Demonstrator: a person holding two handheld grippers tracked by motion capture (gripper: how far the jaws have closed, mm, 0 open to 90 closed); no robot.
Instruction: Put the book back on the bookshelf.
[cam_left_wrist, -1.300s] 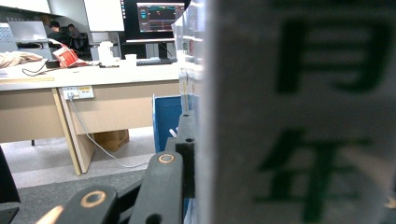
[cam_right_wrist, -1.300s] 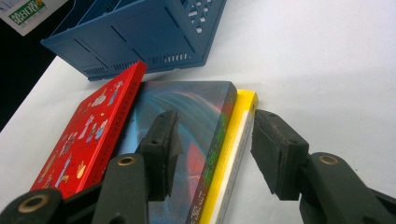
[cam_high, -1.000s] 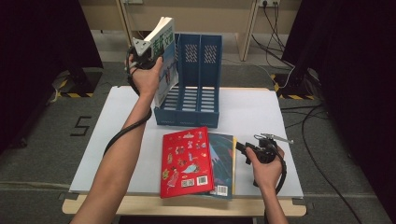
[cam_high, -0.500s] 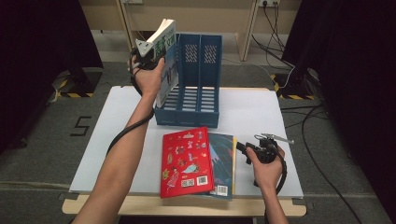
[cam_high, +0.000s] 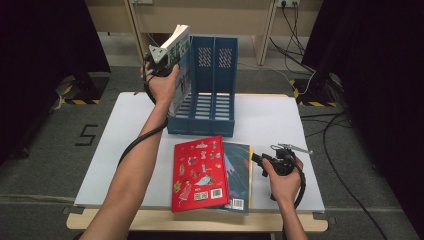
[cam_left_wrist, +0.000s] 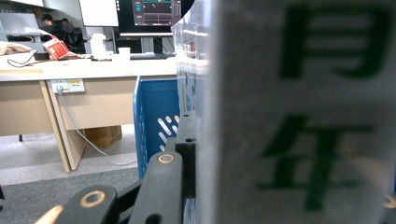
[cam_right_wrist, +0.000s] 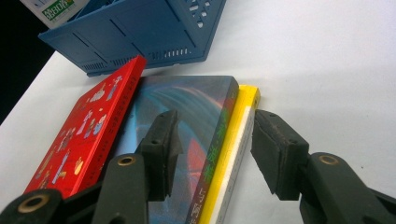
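Red illustrated book (cam_high: 200, 172), teal book (cam_high: 237, 172), blue slotted file rack (cam_high: 207, 97).

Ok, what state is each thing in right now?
Left tool: shut on green book.
Green book: held upright, over rack's left slot.
Rack: standing on table.
Red book: flat, topmost.
Teal book: flat, under red book.
Right tool: open, astride stack's edge.

A: In the left gripper view the book (cam_left_wrist: 299, 112) is a blur, green characters smeared, and it hides the right-hand jaw.

B: Yep. In the high view the red book (cam_high: 200, 172) covers most of the teal book (cam_high: 239, 172).
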